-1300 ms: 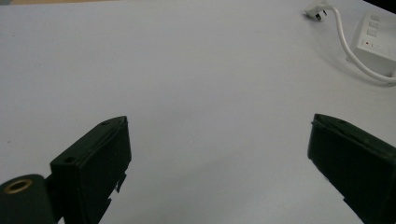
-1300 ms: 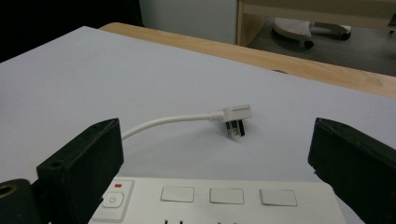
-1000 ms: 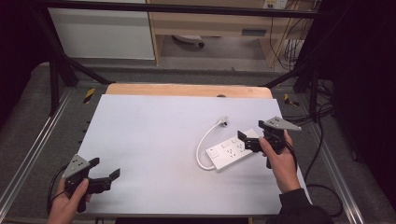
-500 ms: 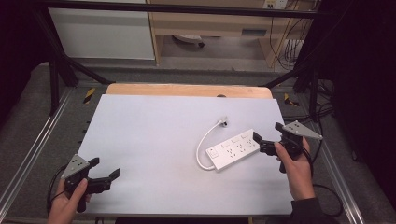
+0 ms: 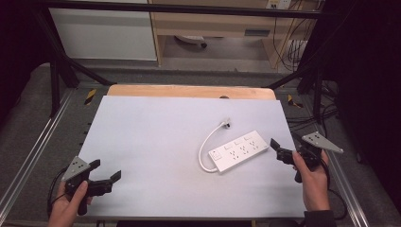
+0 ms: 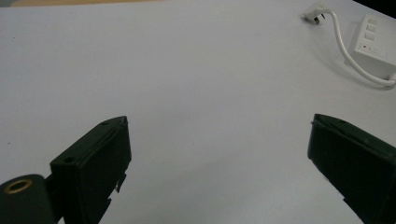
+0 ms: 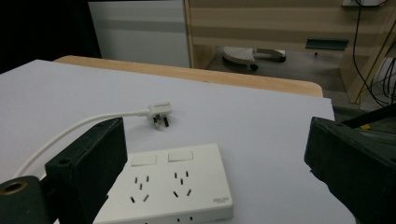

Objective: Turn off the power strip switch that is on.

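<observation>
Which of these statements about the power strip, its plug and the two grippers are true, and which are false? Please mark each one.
1. The right gripper is shut on the power strip. False: its jaws stand open, apart from the strip.
2. The plug lies on the table, unplugged. True.
3. The left gripper is open and holds nothing. True.
4. The power strip is black. False: it is white.
5. The cable curves from the strip to the plug. True.

White power strip point(image 5: 239, 151) w/ cable point(image 5: 206, 148) & plug point(image 5: 227, 125) lying on counter point(image 5: 151, 137); wooden shelf unit point(image 5: 222, 23) beyond.
</observation>
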`<action>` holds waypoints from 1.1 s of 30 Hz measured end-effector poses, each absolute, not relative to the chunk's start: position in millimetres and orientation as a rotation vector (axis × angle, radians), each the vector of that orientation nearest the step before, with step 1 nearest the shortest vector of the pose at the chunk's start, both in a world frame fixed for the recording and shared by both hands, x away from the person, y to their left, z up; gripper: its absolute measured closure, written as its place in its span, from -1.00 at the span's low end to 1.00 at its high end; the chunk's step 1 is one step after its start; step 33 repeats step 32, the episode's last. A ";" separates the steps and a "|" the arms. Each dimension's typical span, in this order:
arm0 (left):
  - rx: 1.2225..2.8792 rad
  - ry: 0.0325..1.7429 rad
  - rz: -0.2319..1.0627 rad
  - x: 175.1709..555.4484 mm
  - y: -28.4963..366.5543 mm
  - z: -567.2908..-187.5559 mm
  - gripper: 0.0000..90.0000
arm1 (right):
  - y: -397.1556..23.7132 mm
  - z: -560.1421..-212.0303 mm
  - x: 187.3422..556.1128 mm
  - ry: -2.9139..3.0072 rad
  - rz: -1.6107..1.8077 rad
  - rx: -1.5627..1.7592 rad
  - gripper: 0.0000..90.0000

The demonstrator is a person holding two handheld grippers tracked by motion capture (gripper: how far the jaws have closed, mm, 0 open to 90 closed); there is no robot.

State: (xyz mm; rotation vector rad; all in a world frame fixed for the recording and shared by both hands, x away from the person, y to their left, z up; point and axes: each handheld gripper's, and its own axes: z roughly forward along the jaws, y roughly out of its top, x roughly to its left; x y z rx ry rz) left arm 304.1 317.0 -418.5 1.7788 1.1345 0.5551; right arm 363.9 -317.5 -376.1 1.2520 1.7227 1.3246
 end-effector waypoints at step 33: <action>1.781 1.129 0.557 304.5 315.8 -418.5 -0.87 | -314.9 -455.2 380.2 1.950 1.052 1.463 -0.90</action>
